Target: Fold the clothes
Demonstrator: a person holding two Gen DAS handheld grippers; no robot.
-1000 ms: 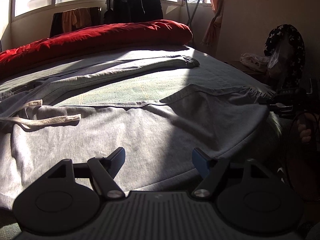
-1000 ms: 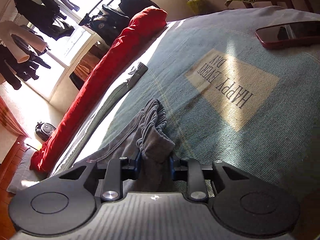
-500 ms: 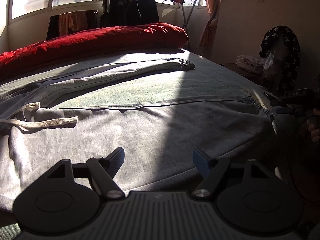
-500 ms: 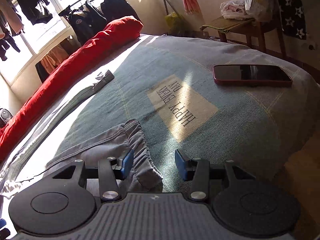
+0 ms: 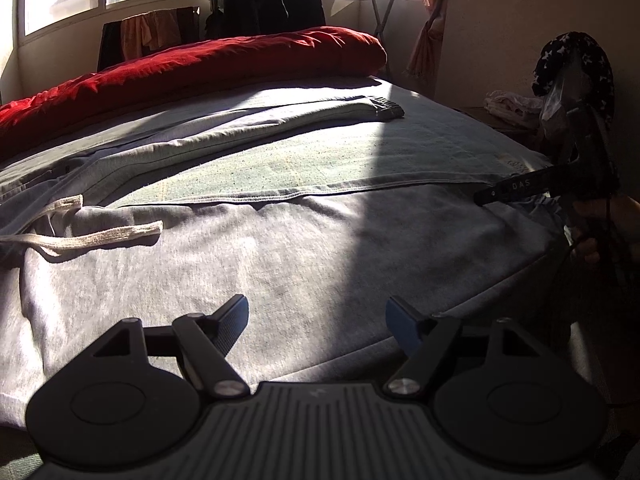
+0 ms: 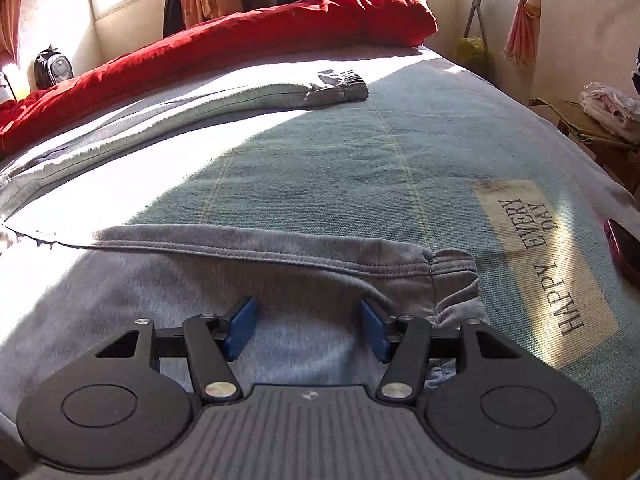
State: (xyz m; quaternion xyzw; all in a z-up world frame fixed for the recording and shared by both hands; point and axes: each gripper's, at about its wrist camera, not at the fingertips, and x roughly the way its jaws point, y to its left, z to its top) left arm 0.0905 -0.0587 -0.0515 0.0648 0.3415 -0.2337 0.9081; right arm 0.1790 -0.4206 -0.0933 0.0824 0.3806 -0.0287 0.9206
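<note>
Seeing grey sweatpants (image 6: 280, 264) spread flat on bed (image 6: 360, 168), drawstring (image 5: 92, 238) at left. My right gripper (image 6: 306, 330) over cuff end, fingers opening, nothing gripped. Left gripper (image 5: 316, 320) wide open, empty. Phone (image 6: 626, 248) nearby.

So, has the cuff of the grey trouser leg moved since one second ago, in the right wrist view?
Yes. The cuff was bunched between the closed jaws; now it lies flat on the bed, closer to the "HAPPY EVERY DAY" patch.
</note>
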